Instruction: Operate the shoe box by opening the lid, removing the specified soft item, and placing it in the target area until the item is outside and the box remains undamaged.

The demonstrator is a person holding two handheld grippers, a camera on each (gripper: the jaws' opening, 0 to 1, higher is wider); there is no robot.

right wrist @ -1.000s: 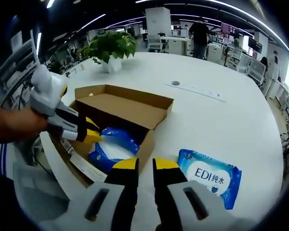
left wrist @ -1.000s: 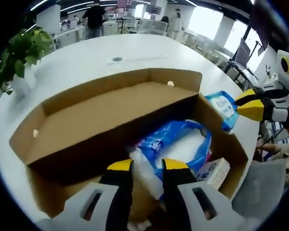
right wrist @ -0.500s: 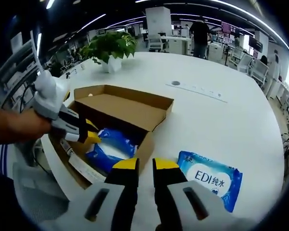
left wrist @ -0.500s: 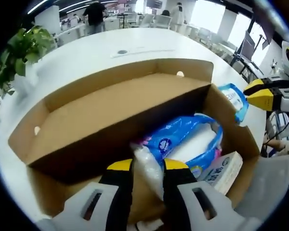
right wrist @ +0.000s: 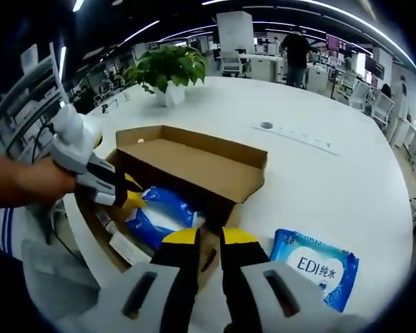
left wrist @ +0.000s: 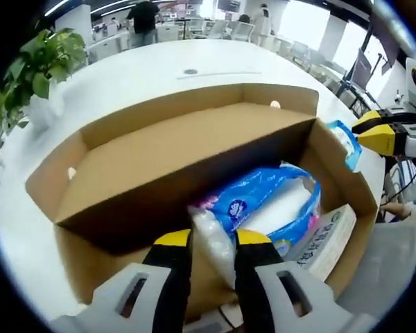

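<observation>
The brown shoe box (left wrist: 159, 149) lies open on the white table, its lid (right wrist: 194, 159) folded back. Inside lies a blue plastic bag (left wrist: 267, 198) with soft white contents. My left gripper (left wrist: 211, 243) is shut on the clear, crumpled end of that bag, down inside the box. In the right gripper view the left gripper (right wrist: 128, 198) sits in a person's hand over the blue bag (right wrist: 163, 211). My right gripper (right wrist: 209, 239) hovers at the box's near corner, jaws together and holding nothing. It also shows at the right edge as the right gripper (left wrist: 385, 135).
A blue wet-wipes pack (right wrist: 317, 267) lies on the table right of the box, and its edge shows as the wipes pack (left wrist: 347, 142). A white booklet (left wrist: 326, 239) leans in the box. A potted plant (right wrist: 168, 66) stands farther back. Office desks and people are beyond.
The left gripper stays shut on the bag's end while its view has shifted a little. The right gripper's view has drifted closer to the box's corner.
</observation>
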